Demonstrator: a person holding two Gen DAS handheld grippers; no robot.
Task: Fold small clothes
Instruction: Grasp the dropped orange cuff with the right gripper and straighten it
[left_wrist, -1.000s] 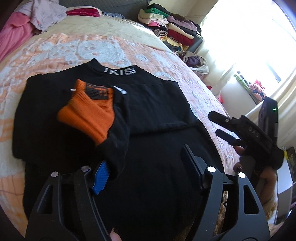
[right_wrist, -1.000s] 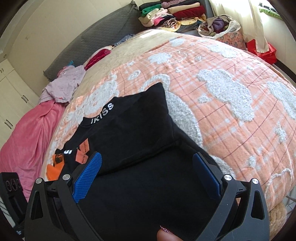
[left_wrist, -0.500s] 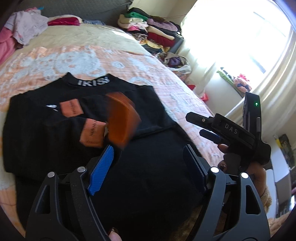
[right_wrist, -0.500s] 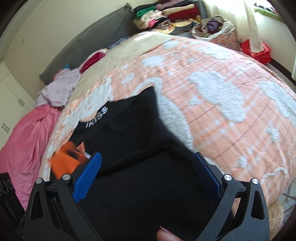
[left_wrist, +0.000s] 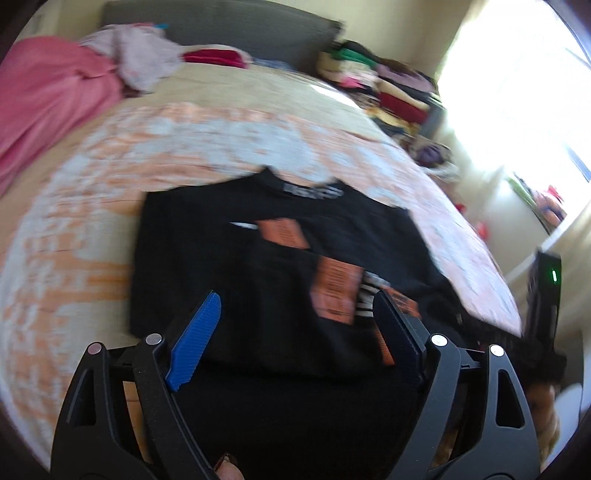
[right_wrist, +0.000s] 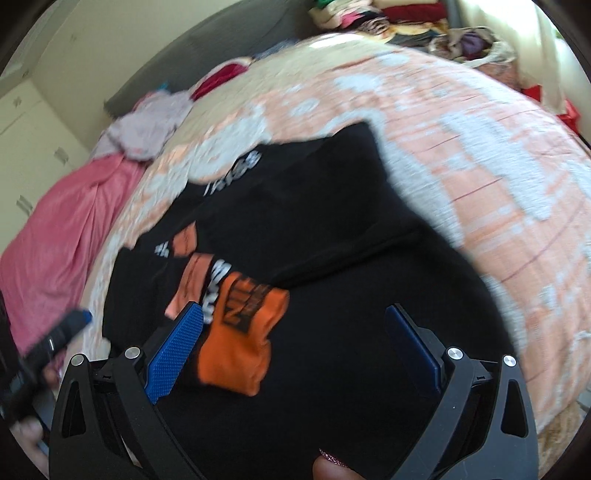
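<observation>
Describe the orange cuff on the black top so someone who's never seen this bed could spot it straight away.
Start at the bed with the peach-and-white patterned bedspread; a black top lies flat on it, white lettering at its neckline. A sleeve is folded across the front, ending in the orange cuff, near the right gripper. It is the largest solid orange area with dark print, bigger than the small orange patches beside it.

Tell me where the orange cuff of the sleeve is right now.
In the right wrist view the orange cuff lies on the black sweater, low and left, by the right gripper's left jaw.
</observation>
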